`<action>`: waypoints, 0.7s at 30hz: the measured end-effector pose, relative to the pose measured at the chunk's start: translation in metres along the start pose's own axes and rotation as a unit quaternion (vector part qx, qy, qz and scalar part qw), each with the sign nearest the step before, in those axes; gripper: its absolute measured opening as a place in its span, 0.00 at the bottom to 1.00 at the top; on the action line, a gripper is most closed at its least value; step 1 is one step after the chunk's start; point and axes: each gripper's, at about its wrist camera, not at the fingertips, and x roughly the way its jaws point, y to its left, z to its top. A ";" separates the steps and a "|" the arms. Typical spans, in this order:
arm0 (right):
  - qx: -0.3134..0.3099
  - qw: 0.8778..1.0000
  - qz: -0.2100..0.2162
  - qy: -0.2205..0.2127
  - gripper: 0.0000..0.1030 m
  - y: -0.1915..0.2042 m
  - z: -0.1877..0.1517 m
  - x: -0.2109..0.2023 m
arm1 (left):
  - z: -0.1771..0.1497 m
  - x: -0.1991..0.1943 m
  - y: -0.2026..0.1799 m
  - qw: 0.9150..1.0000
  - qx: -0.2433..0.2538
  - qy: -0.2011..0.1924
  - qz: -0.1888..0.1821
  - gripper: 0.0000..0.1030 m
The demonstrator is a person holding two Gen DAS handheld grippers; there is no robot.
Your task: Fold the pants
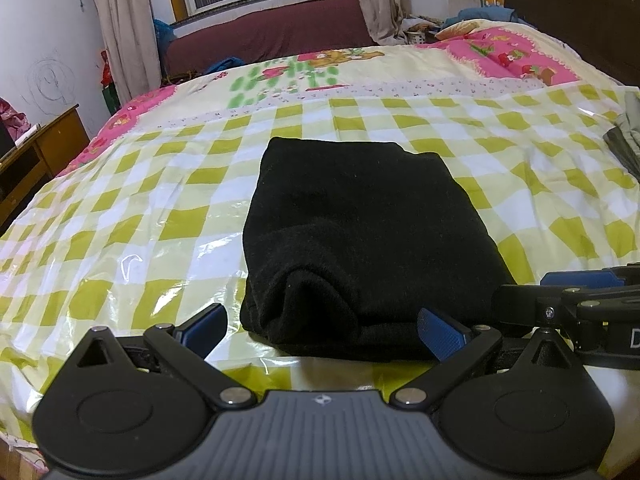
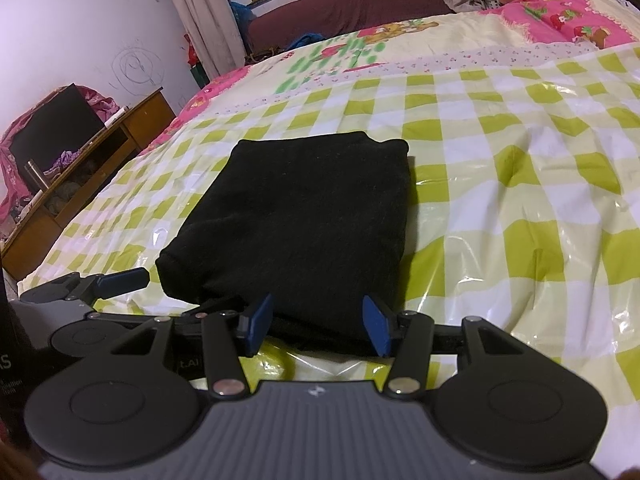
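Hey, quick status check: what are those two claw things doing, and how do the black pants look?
Left gripper open, right gripper open, both at the near edge. Black pants folded into a compact bundle on the checkered sheet. Nothing in the way.

Matt, fuzzy black cloth pants (image 1: 356, 216), glossy crinkled plastic checked sheet (image 1: 132, 216), matt black plastic tongs (image 1: 322, 326)

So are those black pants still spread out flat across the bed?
No, the black pants lie folded into a compact thick rectangle on the checked sheet.
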 end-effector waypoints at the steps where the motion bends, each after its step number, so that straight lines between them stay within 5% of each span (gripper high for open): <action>1: 0.001 1.000 0.000 0.000 0.50 0.000 0.000 0.000 | 0.000 -0.001 0.000 1.000 0.000 -0.001 0.001 1.00; 21: 0.007 1.000 0.003 0.001 0.50 0.001 -0.006 -0.001 | -0.004 -0.004 -0.002 1.000 0.002 -0.012 0.013 1.00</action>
